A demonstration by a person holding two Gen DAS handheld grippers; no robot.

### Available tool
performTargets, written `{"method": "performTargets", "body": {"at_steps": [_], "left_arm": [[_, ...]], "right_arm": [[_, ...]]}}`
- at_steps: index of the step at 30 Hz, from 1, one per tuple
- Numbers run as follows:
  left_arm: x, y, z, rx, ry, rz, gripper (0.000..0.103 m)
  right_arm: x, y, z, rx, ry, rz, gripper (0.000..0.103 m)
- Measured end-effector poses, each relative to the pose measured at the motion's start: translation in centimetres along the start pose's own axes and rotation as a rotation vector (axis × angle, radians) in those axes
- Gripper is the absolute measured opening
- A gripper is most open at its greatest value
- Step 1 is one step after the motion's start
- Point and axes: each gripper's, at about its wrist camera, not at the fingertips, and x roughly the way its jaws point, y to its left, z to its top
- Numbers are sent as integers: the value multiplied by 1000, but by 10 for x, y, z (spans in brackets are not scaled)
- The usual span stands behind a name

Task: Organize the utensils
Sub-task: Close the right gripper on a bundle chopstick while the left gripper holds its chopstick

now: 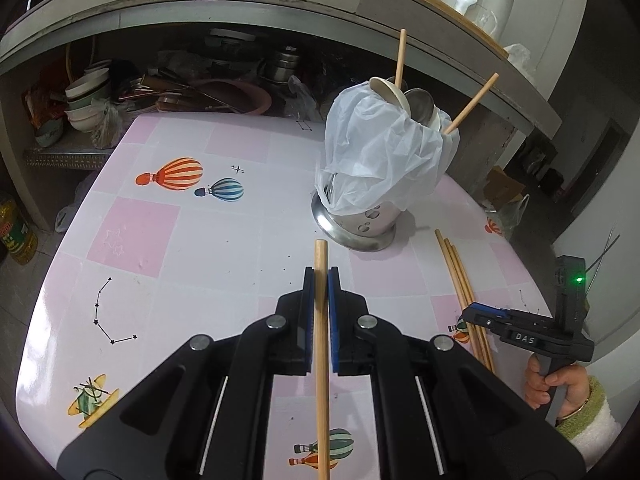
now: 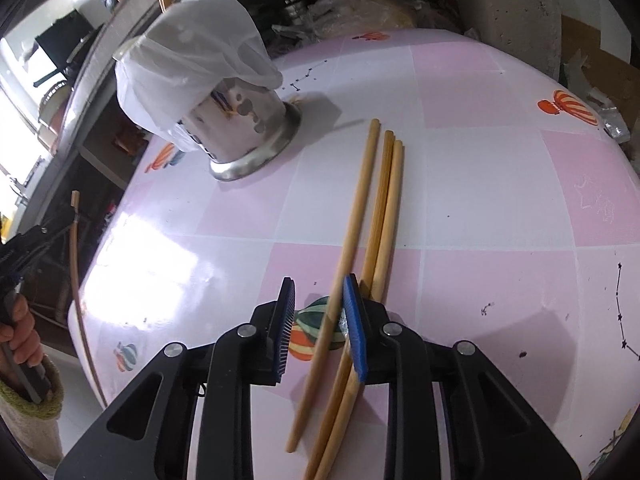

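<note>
A: Pink checked tabletop (image 1: 224, 240) with balloon prints, cluttered shelf running behind it. Where are the utensils sitting?

B: Steel holder (image 1: 360, 224) is standing far-centre, plastic bag (image 1: 380, 152) draped over it, spoons and two chopsticks poking out. Loose chopsticks (image 2: 380, 216) are lying in a bunch on the right side.

A: Grippers?

B: Left gripper (image 1: 321, 280) is pinching one held chopstick (image 1: 321, 320) lengthwise, jaws pressed onto it. Right gripper (image 2: 318, 312) is partly spread over the bunch, one stick running between the pads, nothing squeezed yet as far as I'm seeing.

A: Handling?

B: I'm judging them light, stiff, smooth wood, likely rolling away. Probably safest pinching mid-length, one stick only.
</note>
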Motion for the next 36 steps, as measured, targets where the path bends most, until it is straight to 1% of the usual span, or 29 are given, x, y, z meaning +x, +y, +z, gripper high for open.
{"method": "performTargets", "body": {"at_steps": [3, 7, 11, 15, 22, 25, 27, 29, 31, 36], "left_arm": [[-1, 2, 0, -6, -5, -6, 5], [-2, 6, -1, -18, -7, -9, 5], [-3, 8, -2, -27, -8, -8, 5], [-5, 8, -1, -26, -15, -10, 5], [-9, 9, -1, -28, -24, -13, 5], [-10, 10, -1, -32, -27, -16, 5], [-12, 10, -1, -34, -31, -18, 5], [-13, 11, 0, -33, -34, -19, 5], [-14, 11, 0, -34, -37, -20, 5], [-15, 11, 1, -33, -40, -24, 5]], "right_arm": [[4, 4, 3, -18, 9, -18, 25], [10, 13, 6, -66, 20, -72, 11], [13, 25, 4, -113, 21, -136, 10], [10, 27, -1, -88, 43, -102, 8], [0, 37, -28, -68, 97, -24, 8], [-2, 46, -37, -102, 128, 13, 9], [-4, 52, -39, -136, 131, 6, 9], [-5, 56, -35, -156, 122, -1, 11], [-5, 59, -26, -156, 102, -4, 20], [-1, 68, 3, -209, 31, -54, 20]]}}
